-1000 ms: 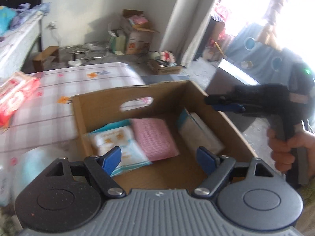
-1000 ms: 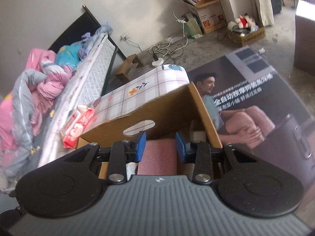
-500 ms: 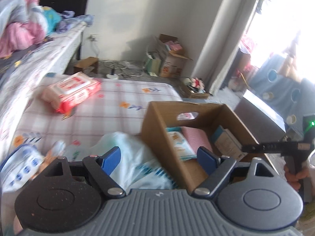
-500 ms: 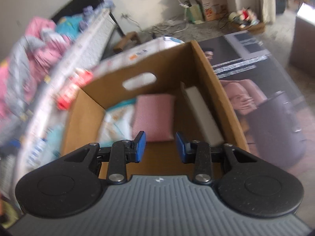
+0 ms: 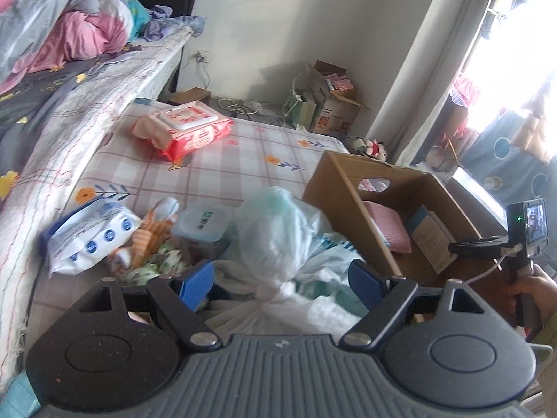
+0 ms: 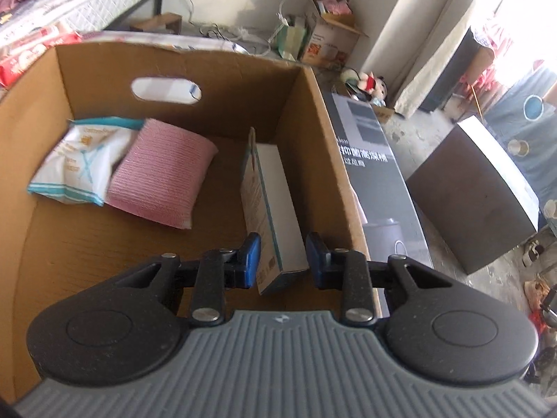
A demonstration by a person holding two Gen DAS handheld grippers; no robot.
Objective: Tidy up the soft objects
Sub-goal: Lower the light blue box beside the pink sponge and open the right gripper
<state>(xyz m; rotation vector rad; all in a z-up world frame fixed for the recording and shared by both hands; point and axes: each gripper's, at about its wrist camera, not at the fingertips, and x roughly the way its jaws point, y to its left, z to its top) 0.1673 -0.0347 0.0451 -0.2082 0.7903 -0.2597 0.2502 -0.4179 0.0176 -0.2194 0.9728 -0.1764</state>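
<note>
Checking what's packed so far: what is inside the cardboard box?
Cardboard box holds a white wipes pack, pink cloth and a white carton; its near corner is hidden.

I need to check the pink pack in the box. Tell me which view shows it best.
The right wrist view: it looks straight down into the box, so the whole pink pack shows, lying beside a white packet. The left wrist view shows only part of the pack, cut off by the box wall.
</note>
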